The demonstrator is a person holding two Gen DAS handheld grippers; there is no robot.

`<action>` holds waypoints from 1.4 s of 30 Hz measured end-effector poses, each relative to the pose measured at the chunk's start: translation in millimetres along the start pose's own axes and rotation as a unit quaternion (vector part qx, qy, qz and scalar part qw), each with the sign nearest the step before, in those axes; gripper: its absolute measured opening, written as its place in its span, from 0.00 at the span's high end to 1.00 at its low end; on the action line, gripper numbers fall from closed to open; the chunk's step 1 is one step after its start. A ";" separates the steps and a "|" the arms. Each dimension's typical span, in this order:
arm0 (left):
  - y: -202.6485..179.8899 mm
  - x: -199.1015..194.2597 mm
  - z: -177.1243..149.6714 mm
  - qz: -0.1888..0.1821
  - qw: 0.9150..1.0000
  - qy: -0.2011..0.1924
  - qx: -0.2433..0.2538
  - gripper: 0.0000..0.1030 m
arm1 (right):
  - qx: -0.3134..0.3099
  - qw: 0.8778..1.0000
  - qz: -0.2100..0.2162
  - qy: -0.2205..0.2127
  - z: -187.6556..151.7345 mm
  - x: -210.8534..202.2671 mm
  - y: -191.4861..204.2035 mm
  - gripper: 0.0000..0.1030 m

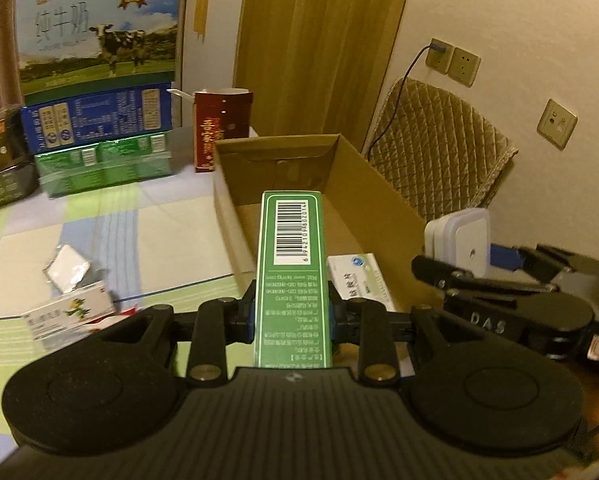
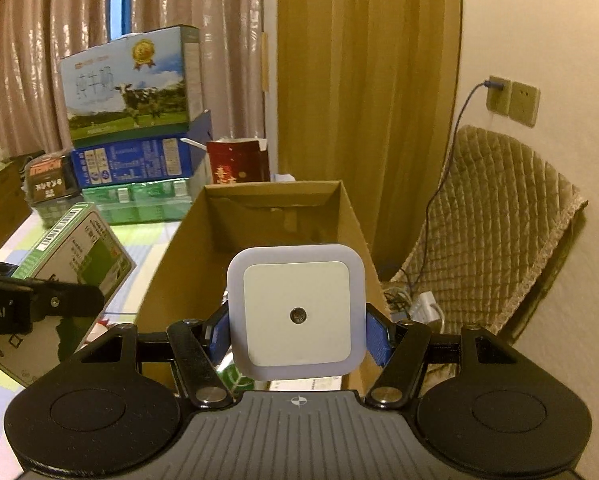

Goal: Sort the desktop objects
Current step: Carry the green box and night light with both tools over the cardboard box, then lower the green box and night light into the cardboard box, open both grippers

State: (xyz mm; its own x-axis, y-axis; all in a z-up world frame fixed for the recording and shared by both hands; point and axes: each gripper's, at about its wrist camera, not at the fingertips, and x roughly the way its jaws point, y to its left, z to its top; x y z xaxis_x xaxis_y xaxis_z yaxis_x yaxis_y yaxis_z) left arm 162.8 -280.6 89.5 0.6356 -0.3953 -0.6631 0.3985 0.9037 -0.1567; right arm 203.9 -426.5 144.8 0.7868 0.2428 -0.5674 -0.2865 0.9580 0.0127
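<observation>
My left gripper (image 1: 291,316) is shut on a long green box (image 1: 293,264) with a barcode, held over the near left edge of an open cardboard box (image 1: 379,200). My right gripper (image 2: 297,338) is shut on a square white night light (image 2: 297,312), held above the near end of the same cardboard box (image 2: 187,248). In the left wrist view the right gripper (image 1: 479,268) and the night light (image 1: 467,240) show at the right. In the right wrist view the green box (image 2: 75,256) shows at the left. A white medicine box (image 1: 359,276) lies inside the cardboard box.
On the checked tablecloth (image 1: 139,232) lie a foil packet (image 1: 65,268) and a small white-green box (image 1: 71,312). Stacked milk cartons (image 1: 99,60), a dark red box (image 1: 219,128) and a padded chair (image 1: 439,152) stand behind. A cable runs to wall sockets (image 1: 451,60).
</observation>
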 end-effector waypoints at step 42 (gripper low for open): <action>9.4 58.4 19.0 -0.010 0.999 0.009 -0.040 0.76 | 0.011 0.999 0.004 0.030 3.7 48.0 -21.0 0.40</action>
State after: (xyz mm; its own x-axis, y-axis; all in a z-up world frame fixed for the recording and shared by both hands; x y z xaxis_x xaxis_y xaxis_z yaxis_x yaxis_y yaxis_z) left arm 216.2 -298.4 63.2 0.6156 -0.4115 -0.6721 0.3567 0.9060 -0.2280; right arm 249.7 -434.5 120.4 0.7504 0.2406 -0.6156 -0.2787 0.9597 0.0354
